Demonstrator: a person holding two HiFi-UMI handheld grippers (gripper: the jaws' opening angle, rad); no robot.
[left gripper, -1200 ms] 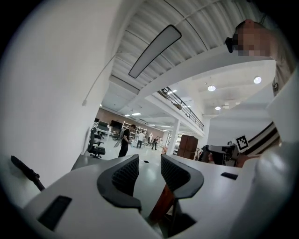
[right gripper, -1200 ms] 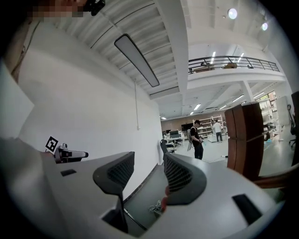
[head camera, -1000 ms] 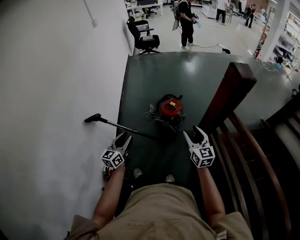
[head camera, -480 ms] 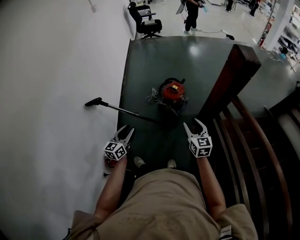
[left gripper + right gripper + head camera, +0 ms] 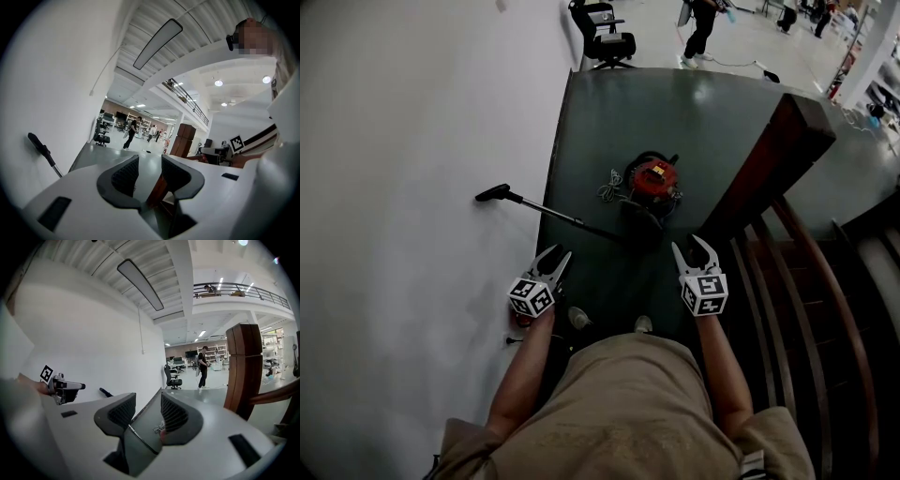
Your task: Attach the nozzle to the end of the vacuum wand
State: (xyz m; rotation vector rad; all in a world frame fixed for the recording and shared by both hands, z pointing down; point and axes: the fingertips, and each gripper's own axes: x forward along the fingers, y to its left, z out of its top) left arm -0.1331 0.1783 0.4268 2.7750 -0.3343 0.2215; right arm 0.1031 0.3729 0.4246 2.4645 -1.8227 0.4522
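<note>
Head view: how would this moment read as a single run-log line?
left gripper: open, empty | right gripper: open, empty | vacuum: red, on dark floor | wand: leaning on white wall, untouched

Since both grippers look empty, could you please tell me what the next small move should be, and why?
Probably step forward and lower the left gripper toward the wand, which runs from the red vacuum up against the white wall. Both grippers are open and empty, and the right gripper hangs equally short of it.
</note>
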